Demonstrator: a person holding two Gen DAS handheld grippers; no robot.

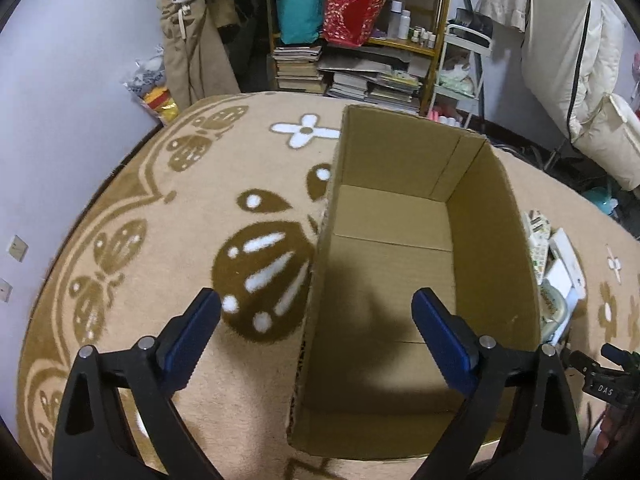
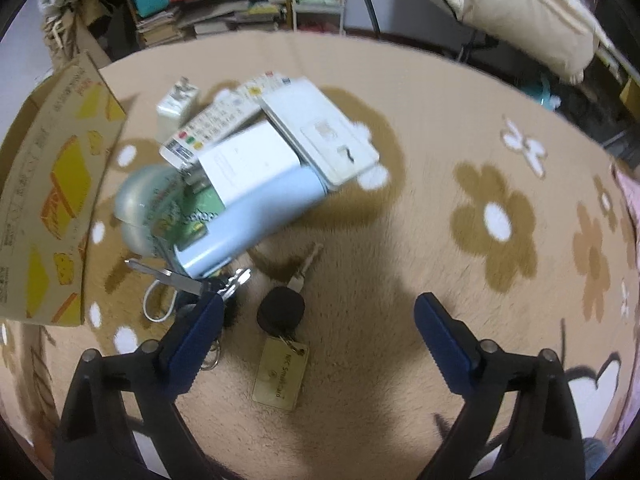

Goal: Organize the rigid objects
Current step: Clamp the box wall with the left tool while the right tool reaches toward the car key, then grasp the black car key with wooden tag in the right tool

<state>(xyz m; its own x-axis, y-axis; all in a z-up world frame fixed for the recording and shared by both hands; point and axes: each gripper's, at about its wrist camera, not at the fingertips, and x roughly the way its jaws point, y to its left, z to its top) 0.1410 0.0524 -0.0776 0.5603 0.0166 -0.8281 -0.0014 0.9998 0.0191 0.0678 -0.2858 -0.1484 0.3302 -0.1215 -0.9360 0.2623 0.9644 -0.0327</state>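
An open cardboard box (image 1: 492,248) stands on the beige flowered rug, nothing in it. My left gripper (image 1: 316,312) is open over the box's near left wall. In the right wrist view the box's printed side (image 2: 52,200) is at the left. Beside it lies a pile: a pale blue bottle (image 2: 248,224), a white box (image 2: 248,160), a remote (image 2: 216,124), a flat white device (image 2: 320,128), a round tin (image 2: 148,204). A black key (image 2: 280,308) with a tan tag (image 2: 282,372) lies between the fingers of my open right gripper (image 2: 318,312).
A metal tool and key ring (image 2: 188,280) lie by the bottle's base, with a white cord loop (image 2: 160,304). Shelves of books and bags (image 1: 352,40) stand behind the rug. A white padded coat (image 1: 580,80) hangs at the right. The pile shows past the box (image 1: 556,272).
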